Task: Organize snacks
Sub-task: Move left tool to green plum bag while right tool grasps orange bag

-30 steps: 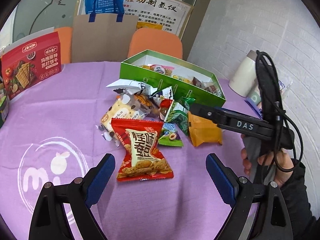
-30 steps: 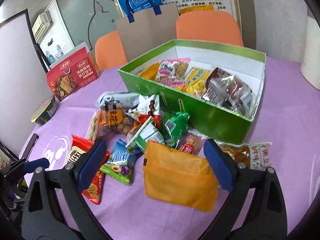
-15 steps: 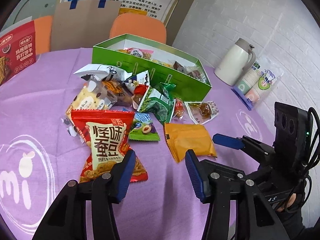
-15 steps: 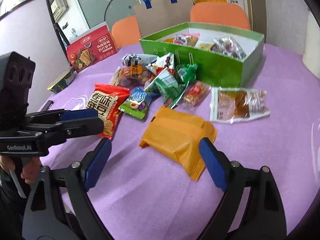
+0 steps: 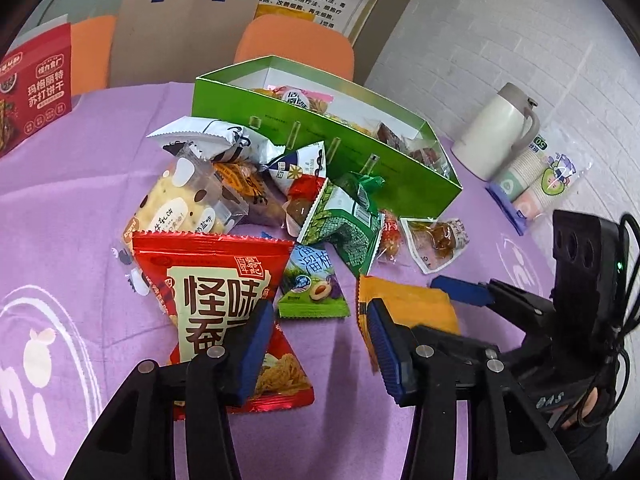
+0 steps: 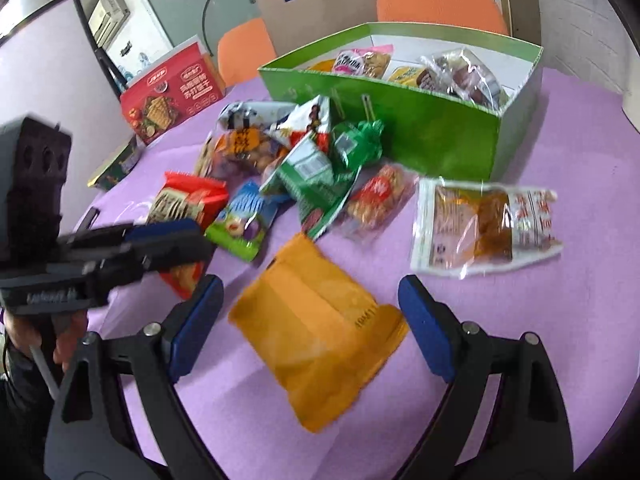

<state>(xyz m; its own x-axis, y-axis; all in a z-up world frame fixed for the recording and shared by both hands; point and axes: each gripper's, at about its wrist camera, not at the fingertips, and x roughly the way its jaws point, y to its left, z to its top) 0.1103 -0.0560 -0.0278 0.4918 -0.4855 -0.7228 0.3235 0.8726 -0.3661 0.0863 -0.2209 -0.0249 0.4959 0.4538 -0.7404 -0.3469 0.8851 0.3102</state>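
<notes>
The desk (image 6: 580, 152), covered in a purple cloth, carries a green box (image 6: 432, 128) at the back, already part-filled with packets. In front of the box lies a loose heap of snacks (image 5: 280, 184), several overlapping and some leaning on the box wall.

The red chip bag (image 5: 216, 292) lies nearest the left gripper (image 5: 316, 344), whose jaws are spread, one tip over the bag and the other over the edge of the orange packet (image 6: 320, 328). The right gripper (image 6: 308, 324) has its jaws spread wide on either side of that orange packet, not touching it.

Risks, judged from this layout:
- Both grippers crowd the orange packet; a closing move by either could strike the other tool.
- The packet lies flat, so the jaws could skid over the film or pinch the cloth and drag it.
- The clear packet (image 6: 484, 224) lies near the right jaw and could be swept aside.
</notes>
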